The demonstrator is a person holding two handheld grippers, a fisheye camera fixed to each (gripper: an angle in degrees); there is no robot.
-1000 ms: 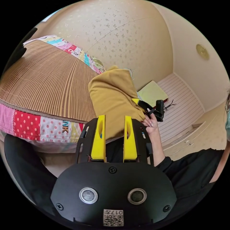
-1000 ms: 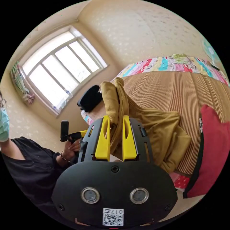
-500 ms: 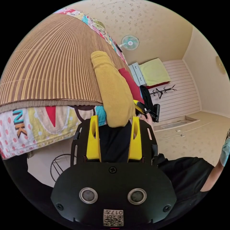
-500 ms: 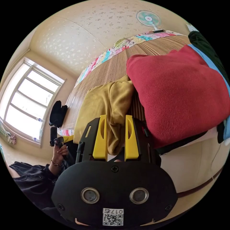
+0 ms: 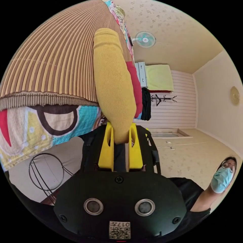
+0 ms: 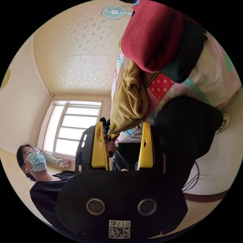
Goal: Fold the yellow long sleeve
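Half a second ago the right gripper (image 6: 122, 146) held a fold of the yellow long sleeve (image 5: 112, 83); now its jaws stand wide and empty, the cloth just beyond them. The left gripper (image 5: 120, 144) has narrowed and pinches the garment's hanging end. From there it runs up over the striped mat (image 5: 55, 58), touching a red garment (image 6: 152, 35) alongside.
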